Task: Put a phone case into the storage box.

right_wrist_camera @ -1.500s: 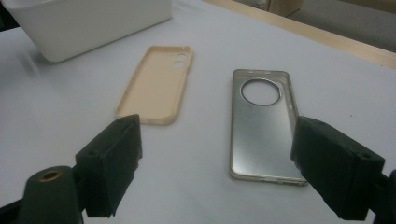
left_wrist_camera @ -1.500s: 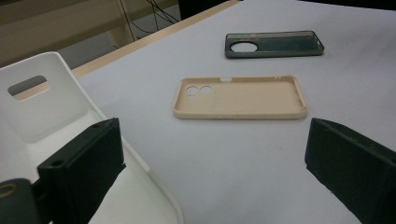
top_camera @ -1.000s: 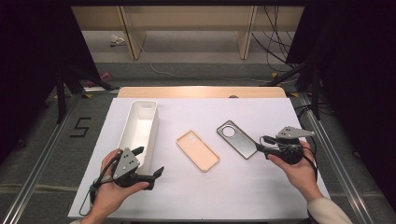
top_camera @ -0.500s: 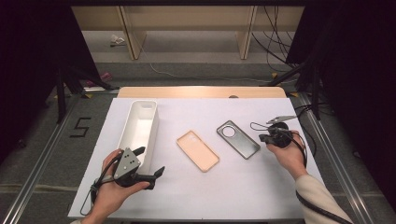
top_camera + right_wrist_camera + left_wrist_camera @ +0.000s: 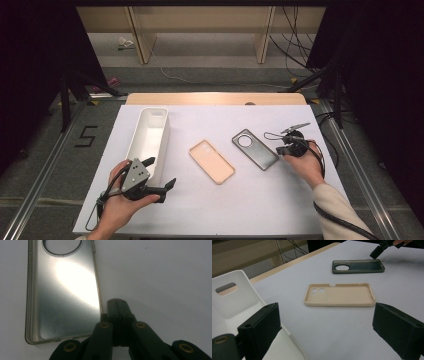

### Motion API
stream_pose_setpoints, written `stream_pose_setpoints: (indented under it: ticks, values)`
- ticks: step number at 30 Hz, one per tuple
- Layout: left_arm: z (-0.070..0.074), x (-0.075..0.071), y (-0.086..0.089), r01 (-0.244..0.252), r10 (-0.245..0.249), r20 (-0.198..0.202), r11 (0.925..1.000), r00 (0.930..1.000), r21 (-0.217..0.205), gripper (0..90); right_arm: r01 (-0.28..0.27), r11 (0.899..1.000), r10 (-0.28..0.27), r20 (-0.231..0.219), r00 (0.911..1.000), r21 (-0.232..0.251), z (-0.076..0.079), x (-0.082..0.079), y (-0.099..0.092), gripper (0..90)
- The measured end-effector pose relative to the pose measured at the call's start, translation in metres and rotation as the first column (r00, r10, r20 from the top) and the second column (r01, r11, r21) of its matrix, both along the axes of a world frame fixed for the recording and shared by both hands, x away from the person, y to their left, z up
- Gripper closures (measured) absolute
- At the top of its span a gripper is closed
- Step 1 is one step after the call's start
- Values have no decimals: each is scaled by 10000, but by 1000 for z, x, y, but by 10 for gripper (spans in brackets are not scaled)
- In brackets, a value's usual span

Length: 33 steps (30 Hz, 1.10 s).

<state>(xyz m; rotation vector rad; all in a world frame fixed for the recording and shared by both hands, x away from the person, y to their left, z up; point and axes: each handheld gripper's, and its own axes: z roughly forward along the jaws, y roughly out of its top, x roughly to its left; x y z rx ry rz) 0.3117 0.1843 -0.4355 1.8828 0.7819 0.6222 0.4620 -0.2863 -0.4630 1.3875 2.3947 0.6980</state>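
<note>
Dark grey phone case (image 5: 255, 149), translucent and glossy, with one large round camera cutout (image 5: 244, 141) toward the far end. Lying flat and open side up on the white table (image 5: 280, 200), turned slantwise, right of centre, well apart from the beige case; in the right gripper view (image 5: 63, 290) showing a bright glare patch across the inner surface, a raised rim along the long edges and rounded corners. Right long edge near the close end just beside the pressed-together tips of the right gripper (image 5: 117, 302), contact not clear.
</note>
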Motion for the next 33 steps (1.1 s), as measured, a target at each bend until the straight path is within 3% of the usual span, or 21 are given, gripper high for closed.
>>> stream_pose_setpoints:
  ticks: [10, 20, 33]
  values:
    - [0, 0, 0, 11, -11, 12, 10000, 10000, -6, 74, -338, 9994, 335, -378, 9987, -64, -2, -2, 5, 900]
    - [0, -1, 0, 16, -16, 24, 10000, 10000, -58, 74, -994, 9950, 978, -1029, 9899, -98, -1, -11, 22, 900]
    - [0, -1, 0, 33, -32, 31, 10000, 10000, -66, 74, -1512, 9881, 1464, -1277, 9810, -287, 1, -18, 37, 900]
